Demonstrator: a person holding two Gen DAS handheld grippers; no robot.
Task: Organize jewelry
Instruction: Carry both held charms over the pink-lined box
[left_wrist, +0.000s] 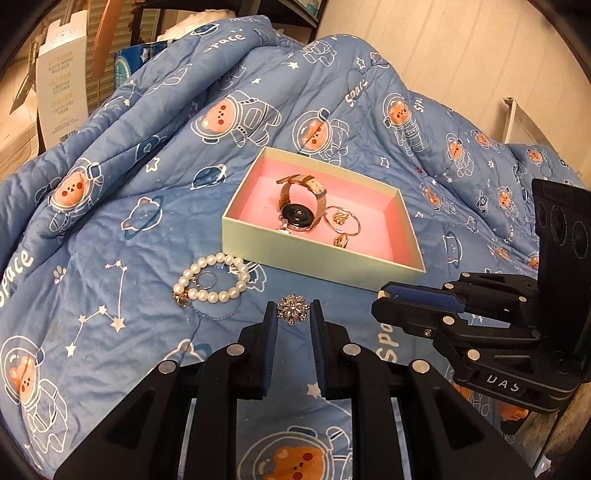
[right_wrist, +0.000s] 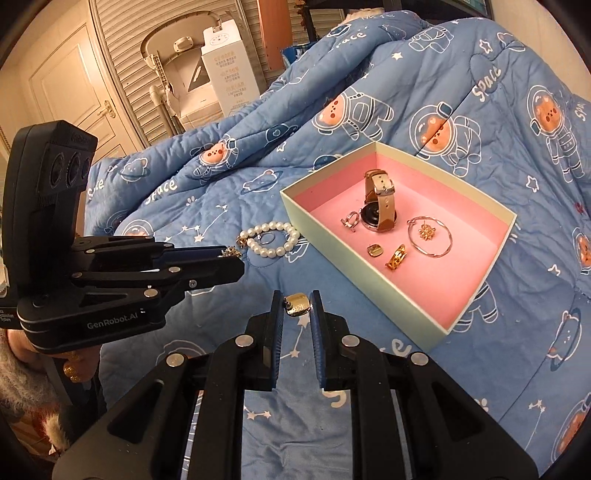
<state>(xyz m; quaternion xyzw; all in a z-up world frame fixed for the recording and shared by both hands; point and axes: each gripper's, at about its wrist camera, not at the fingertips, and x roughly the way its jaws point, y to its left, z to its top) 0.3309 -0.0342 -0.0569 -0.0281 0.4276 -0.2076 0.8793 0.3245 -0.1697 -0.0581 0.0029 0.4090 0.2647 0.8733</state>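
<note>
Both grippers are carrying pieces toward the box (right_wrist: 476, 306) right now. The left gripper (left_wrist: 294, 314) is pinching a sparkly snowflake brooch (left_wrist: 292, 313) between nearly closed jaws, and the right gripper (right_wrist: 296, 303) is pinching a small gold earring (right_wrist: 297, 304) the same way. The box is sitting just ahead of both, slightly rightward, already holding a watch (right_wrist: 378, 201). Next, I'd guess, they're needing to hover over the pink lining and let go. The pearl bracelet (left_wrist: 212, 277) is lying ahead-left of the left gripper.
</note>
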